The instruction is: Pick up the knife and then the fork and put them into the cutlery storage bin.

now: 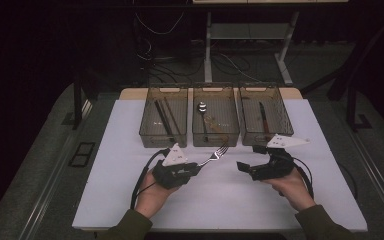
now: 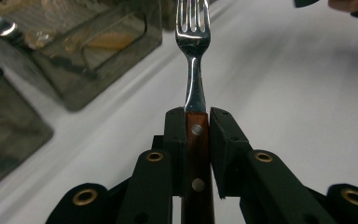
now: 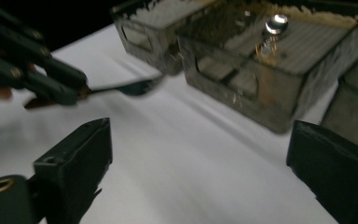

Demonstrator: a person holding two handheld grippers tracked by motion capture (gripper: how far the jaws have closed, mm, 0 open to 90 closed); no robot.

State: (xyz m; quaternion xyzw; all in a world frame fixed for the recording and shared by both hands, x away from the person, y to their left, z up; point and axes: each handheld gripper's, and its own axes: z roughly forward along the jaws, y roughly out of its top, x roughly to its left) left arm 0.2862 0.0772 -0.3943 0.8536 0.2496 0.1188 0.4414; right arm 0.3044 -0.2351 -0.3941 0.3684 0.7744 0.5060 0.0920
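Note:
A fork (image 1: 213,156) with a wooden handle and steel tines is held above the white table, tines pointing toward the middle bin (image 1: 215,121). My left gripper (image 1: 192,167) is shut on the fork's handle (image 2: 196,154); both pads press its sides in the left gripper view, and the tines (image 2: 193,23) stick out ahead. My right gripper (image 1: 247,159) hovers to the right of the fork, jaws wide open with nothing between them. In the right gripper view the fork (image 3: 130,87) and the left gripper show at upper left.
Three clear bins stand in a row at the table's far edge: the left bin (image 1: 164,122) holds dark chopsticks, the middle one a spoon (image 1: 201,107), the right bin (image 1: 265,116) a knife. The white table top (image 1: 220,200) spreads in front of the bins.

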